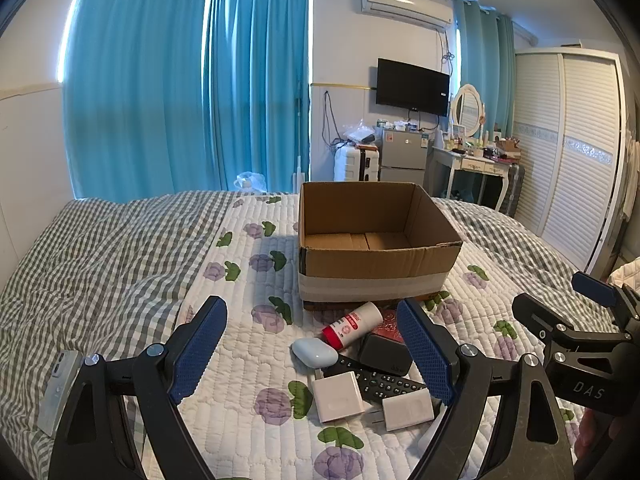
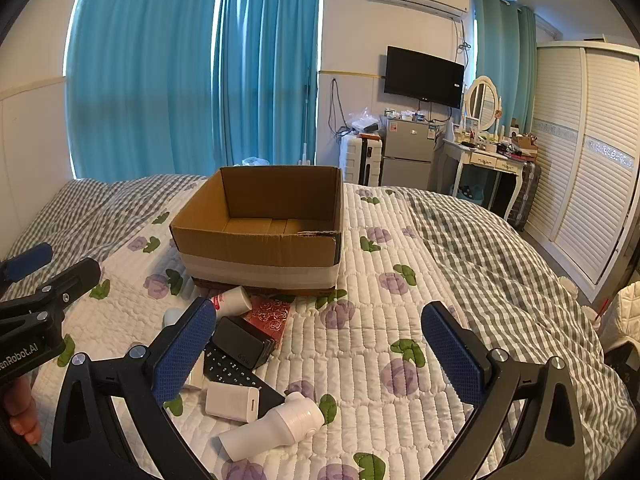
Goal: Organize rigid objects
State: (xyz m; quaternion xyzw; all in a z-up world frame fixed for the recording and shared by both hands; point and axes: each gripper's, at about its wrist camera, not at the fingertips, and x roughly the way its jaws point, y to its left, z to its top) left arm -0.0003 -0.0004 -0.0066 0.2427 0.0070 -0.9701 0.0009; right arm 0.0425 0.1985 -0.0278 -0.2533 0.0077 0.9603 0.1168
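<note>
An open cardboard box (image 1: 380, 264) (image 2: 256, 244) stands on the quilted bed, with nothing visible inside. In front of it lies a small pile: a red-capped white bottle (image 1: 354, 324), a pale blue earbud case (image 1: 314, 352), a black charger block (image 1: 384, 354) (image 2: 242, 346), a red patterned box (image 2: 270, 316), a black remote (image 1: 376, 380), white chargers (image 1: 338, 396) (image 2: 232, 400) and a white flask (image 2: 280, 428). My left gripper (image 1: 312, 348) hovers open over the pile. My right gripper (image 2: 318, 356) is open beside the pile's right, nothing between its fingers.
A phone (image 1: 60, 384) lies on the checked sheet at far left. The floral quilt (image 2: 380, 312) spreads right of the pile. A hand (image 2: 20, 412) holds the left gripper. Beyond the bed are blue curtains, a fridge, a dressing table and a wardrobe.
</note>
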